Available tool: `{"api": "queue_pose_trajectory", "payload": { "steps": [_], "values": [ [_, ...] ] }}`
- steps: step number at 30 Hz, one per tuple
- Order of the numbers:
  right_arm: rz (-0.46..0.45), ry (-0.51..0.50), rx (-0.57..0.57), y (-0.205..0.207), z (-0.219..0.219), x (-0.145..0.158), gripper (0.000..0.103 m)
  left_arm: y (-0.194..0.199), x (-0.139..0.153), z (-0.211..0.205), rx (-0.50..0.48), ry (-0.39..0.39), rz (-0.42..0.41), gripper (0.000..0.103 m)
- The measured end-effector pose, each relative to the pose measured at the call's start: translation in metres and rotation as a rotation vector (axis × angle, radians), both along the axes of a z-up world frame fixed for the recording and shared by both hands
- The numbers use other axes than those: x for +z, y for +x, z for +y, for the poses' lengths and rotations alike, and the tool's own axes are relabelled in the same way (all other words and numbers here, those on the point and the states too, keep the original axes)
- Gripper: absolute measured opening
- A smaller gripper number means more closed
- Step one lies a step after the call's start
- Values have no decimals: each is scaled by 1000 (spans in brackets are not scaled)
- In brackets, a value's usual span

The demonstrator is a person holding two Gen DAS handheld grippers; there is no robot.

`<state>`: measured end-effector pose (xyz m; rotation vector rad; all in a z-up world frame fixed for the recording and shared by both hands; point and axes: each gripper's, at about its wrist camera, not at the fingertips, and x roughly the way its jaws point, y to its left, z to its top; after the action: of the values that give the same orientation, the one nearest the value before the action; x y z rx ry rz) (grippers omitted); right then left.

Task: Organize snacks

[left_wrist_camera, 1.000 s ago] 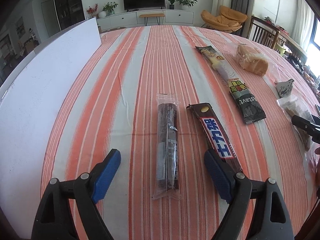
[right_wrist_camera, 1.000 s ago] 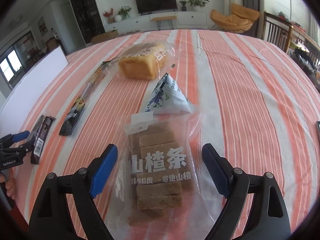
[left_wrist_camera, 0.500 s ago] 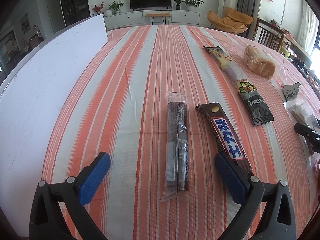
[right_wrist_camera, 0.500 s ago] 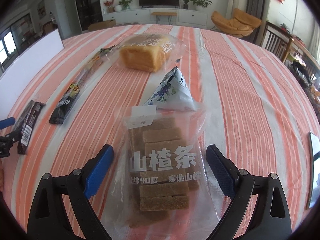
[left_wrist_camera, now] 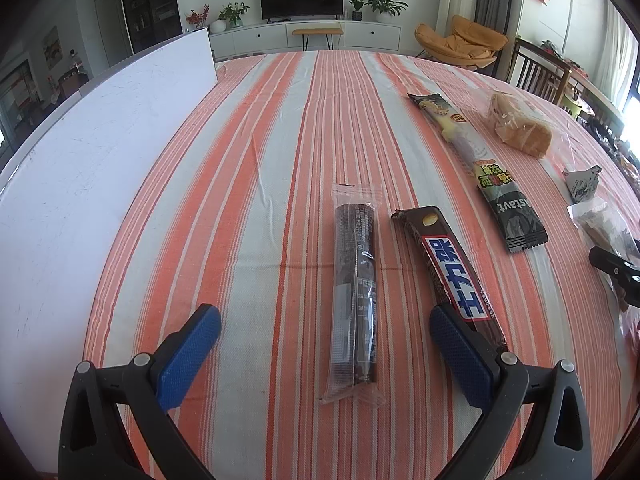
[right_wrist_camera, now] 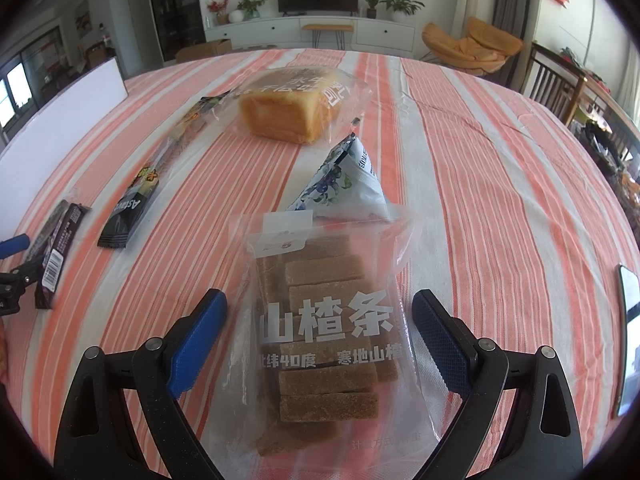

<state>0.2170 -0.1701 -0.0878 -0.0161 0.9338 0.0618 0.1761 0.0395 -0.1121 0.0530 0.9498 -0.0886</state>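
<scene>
on the striped tablecloth [left_wrist_camera: 256,200], hovering with left gripper [left_wrist_camera: 325,340] and right gripper [right_wrist_camera: 320,328] both wide open, straddling clear-wrapped dark stick [left_wrist_camera: 356,292] and hawthorn strip bag [right_wrist_camera: 328,320] untouched, leaving chocolate bar [left_wrist_camera: 452,272], bread [right_wrist_camera: 292,108], all sorting undone.

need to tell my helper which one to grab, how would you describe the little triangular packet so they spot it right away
On the orange-and-white striped tablecloth, look between the bagged loaf of bread and the clear bag of brown hawthorn strips. The triangular packet sits there, touching the top edge of the clear bag. It is the only pyramid-shaped snack, white with a blue berry print; the rest are flat bars or bags.
</scene>
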Motion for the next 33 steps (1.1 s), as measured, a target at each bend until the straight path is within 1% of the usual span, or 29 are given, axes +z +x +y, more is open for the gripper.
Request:
{"api": "queue_pose_trajectory", "payload": {
  "steps": [21,23,25,26,28,29,30,31,32,33],
  "values": [
    [0,0,0,0,0,0,95,0,0,0,1,-1,1,103],
    [0,0,0,0,0,0,95,2,0,1,-3,-3,13,103],
    [0,0,0,0,0,0,95,7,2,3,-38,-5,66,103],
    [0,0,1,0,0,0,95,9,4,5,-57,-14,94,102],
    [0,0,1,0,0,0,95,11,8,17,-65,-83,118,101],
    [0,2,2,0,0,0,95,12,11,23,-62,-122,126,100],
    [1,4,3,0,0,0,96,13,12,27,-57,-142,129,96],
    [1,4,3,0,1,0,96,14,13,28,-54,-146,130,95],
    [2,3,5,0,0,0,96,14,13,27,-59,-137,129,93],
    [23,6,13,2,0,1,96,15,13,24,-71,-117,126,90]
  ]
}}
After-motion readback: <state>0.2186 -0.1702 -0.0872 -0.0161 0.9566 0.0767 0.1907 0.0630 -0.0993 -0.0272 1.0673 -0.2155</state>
